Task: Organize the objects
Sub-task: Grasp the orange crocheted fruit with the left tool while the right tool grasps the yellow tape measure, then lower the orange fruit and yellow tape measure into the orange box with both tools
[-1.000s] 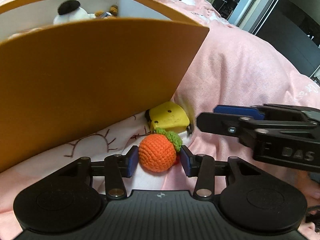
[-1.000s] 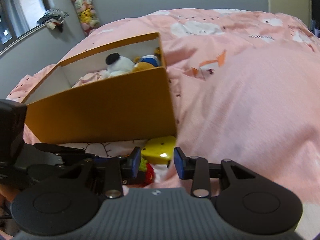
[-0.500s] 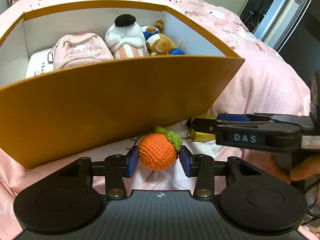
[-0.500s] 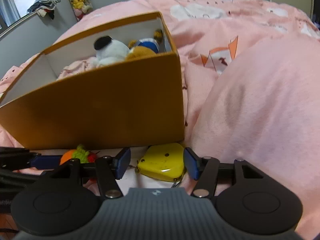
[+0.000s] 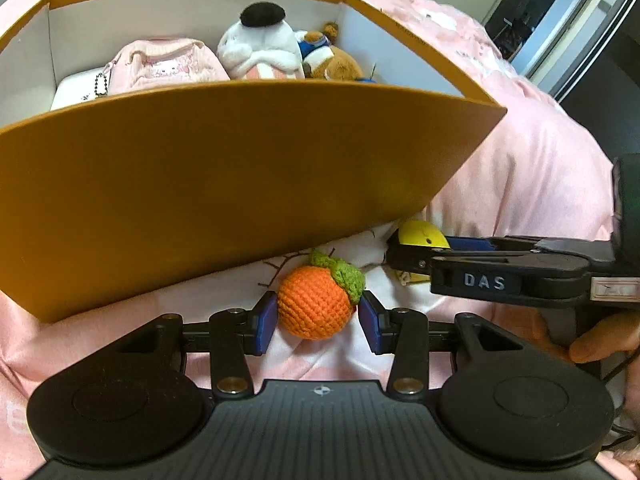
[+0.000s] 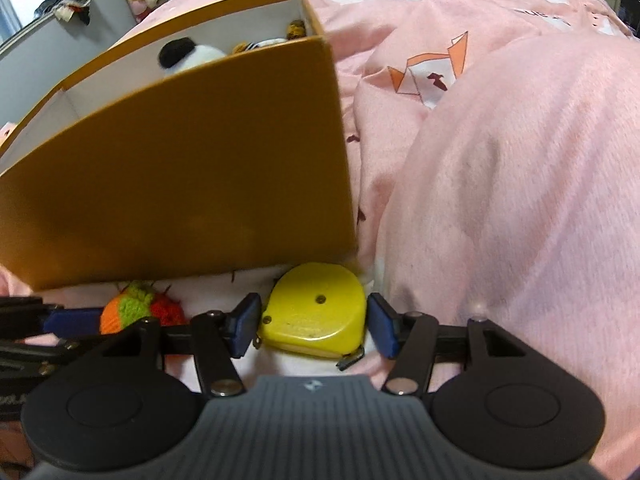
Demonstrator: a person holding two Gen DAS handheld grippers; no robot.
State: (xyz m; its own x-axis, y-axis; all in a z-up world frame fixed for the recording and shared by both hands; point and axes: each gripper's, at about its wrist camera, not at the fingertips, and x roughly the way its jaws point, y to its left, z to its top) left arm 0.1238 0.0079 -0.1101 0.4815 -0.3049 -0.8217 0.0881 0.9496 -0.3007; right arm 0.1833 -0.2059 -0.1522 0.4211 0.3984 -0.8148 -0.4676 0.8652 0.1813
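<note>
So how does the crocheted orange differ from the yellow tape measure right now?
The crocheted orange is round, knitted and soft-looking; the yellow tape measure is a flat, smooth hard case. The orange sits between the left gripper's pads, the tape measure between the right gripper's. Both lie on the pink bedding before the box.

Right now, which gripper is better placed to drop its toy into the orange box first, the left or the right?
Left, probably. The left gripper already clamps the crochet orange, facing the orange box. The right gripper only straddles the yellow tape measure, with gaps beside both pads.
</note>
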